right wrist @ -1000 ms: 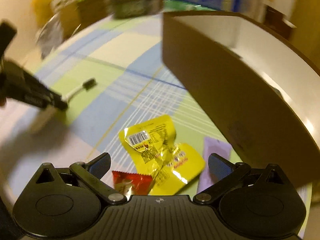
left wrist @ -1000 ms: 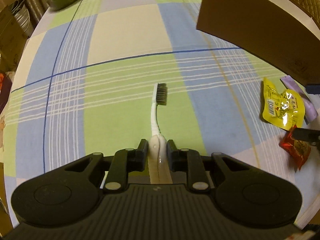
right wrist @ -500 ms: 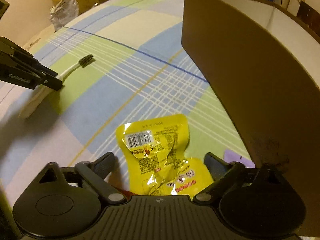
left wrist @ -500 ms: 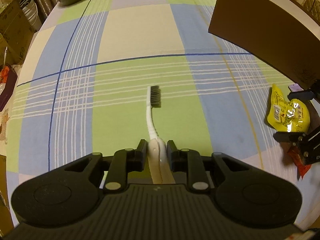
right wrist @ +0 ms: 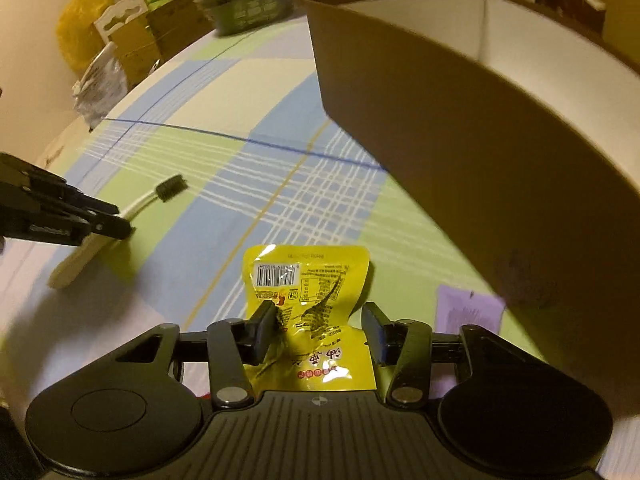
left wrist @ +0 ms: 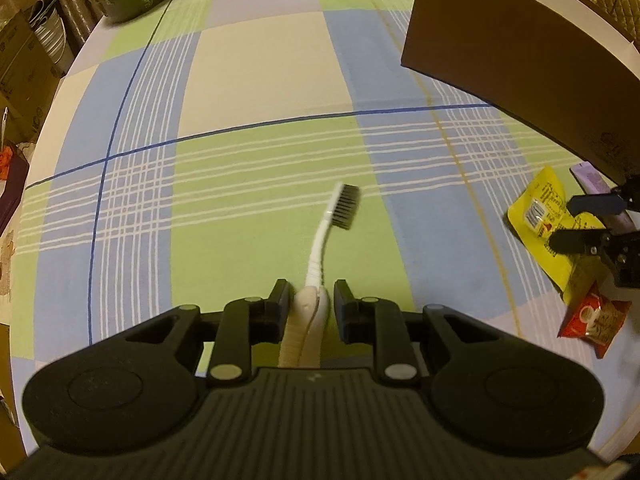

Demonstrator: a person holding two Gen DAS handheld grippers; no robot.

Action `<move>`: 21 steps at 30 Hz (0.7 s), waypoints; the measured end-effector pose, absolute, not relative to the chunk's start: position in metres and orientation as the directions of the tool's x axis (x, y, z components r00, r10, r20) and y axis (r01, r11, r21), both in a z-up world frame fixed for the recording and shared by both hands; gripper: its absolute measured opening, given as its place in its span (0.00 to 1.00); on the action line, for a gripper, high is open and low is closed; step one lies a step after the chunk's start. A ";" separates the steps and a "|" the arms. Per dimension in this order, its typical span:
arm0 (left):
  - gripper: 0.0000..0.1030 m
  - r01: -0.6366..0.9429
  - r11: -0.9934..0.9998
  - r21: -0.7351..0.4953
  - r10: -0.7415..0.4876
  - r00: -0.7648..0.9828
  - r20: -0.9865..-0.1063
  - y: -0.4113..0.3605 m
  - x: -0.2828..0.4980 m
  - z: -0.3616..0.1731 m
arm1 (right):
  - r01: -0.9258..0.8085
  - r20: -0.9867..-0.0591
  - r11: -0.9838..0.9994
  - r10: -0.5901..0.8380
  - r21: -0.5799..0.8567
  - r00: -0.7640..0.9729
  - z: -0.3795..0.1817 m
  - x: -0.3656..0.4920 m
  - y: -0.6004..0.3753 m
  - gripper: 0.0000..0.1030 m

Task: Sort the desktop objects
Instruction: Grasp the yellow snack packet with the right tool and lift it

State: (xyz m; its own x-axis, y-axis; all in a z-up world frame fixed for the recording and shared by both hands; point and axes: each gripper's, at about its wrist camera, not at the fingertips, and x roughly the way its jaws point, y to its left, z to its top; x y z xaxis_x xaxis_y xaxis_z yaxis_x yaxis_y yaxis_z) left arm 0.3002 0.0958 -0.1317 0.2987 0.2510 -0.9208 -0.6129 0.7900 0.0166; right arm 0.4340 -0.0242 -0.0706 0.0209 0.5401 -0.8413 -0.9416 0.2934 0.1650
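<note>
Checked cloth covers the table (left wrist: 260, 80). Out on the cloth, the left gripper (left wrist: 311, 304) is clamped on the handle of a white toothbrush (left wrist: 324, 240), bristles pointing away. Toward the right edge, beside the brown cardboard box (right wrist: 460, 128), the right gripper (right wrist: 318, 326) is closing around a yellow snack packet (right wrist: 308, 280), its left pad already touching.
</note>
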 end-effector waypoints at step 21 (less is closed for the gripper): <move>0.19 -0.588 0.809 0.004 0.240 0.323 -0.916 0.098 0.296 -0.132 | -0.632 -0.722 0.518 0.685 0.577 -0.098 -0.078 0.451 -0.056 0.10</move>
